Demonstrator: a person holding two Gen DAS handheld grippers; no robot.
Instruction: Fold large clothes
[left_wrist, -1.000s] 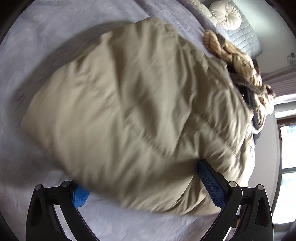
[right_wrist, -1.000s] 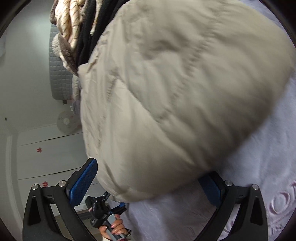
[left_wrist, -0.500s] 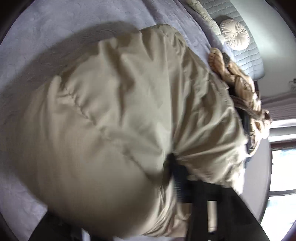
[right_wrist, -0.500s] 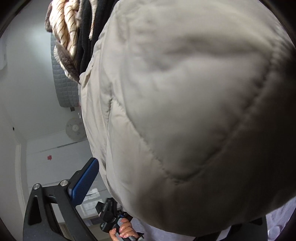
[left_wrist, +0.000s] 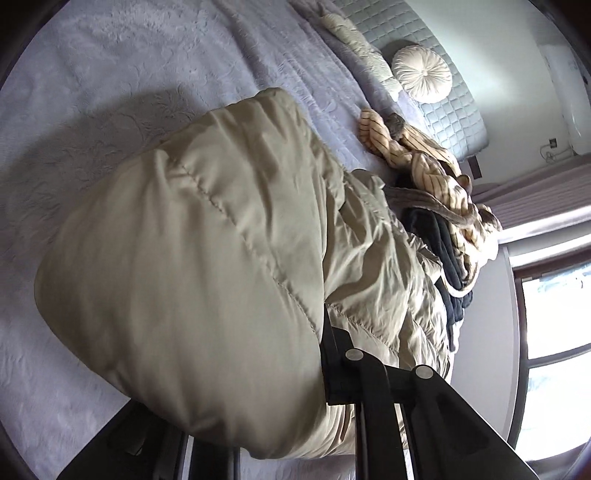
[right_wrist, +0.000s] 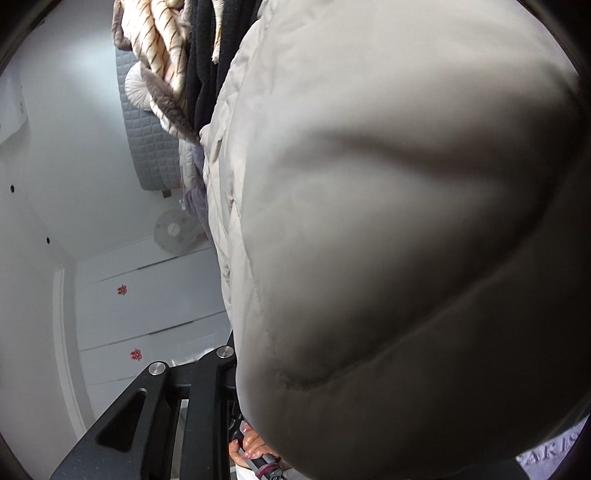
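A: So, where do we stand?

B: We have the beige puffer jacket bunched mid-frame on the lavender bedspread. Both the left gripper and right gripper are closing on its padding.

A: What's left?

B: No neat fold yet, and the striped garment pile at upper right looks untouched.

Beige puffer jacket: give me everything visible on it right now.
The beige puffer jacket is quilted in stitched channels, with smooth, slightly shiny fabric. It lies bunched and partly raised on the lavender bedspread, its far side against a pile of dark and striped clothes. The left gripper and right gripper are closing on its folds, which bulge across both wrist views and hide most of the fingers.
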